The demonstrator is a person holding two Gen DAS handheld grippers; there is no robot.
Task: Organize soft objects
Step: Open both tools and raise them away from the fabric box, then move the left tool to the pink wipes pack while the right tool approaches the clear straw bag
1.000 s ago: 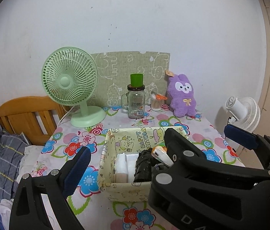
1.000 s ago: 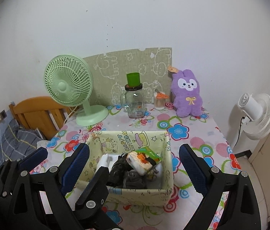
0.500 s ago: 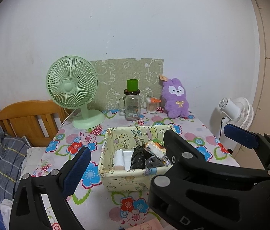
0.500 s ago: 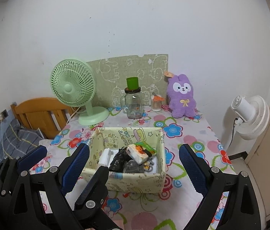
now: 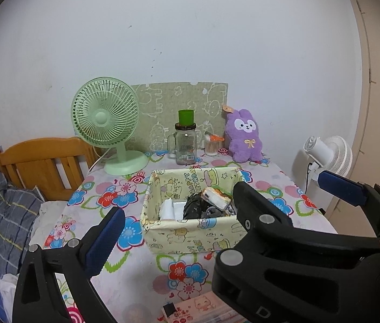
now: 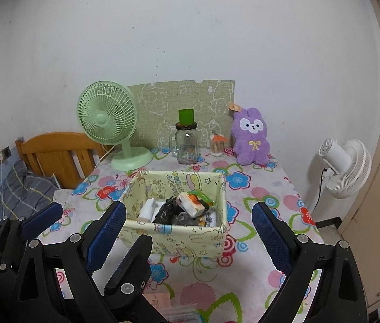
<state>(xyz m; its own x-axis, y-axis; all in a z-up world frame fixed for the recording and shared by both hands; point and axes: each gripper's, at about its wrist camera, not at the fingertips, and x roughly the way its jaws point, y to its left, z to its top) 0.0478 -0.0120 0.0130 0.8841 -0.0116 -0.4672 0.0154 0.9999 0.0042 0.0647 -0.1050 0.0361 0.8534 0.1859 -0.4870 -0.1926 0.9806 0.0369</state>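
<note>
My left gripper (image 5: 216, 215) and right gripper (image 6: 187, 228) both stand apart, empty. One fabric basket (image 6: 190, 238) sits frame centre; one purple plush rabbit (image 6: 251, 137) upper right; two fans.

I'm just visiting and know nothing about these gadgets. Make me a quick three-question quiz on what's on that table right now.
1. True or false: the purple plush rabbit lies inside the yellow fabric basket.
2. What stands between the green desk fan and the plush rabbit? A) a glass jar with a green cup on top B) a kettle C) a lamp
3. Fill in: the right gripper and the left gripper are both ____, holding nothing.

Key: 1. False, it sits at the back of the table against the wall. 2. A. 3. open.
</note>
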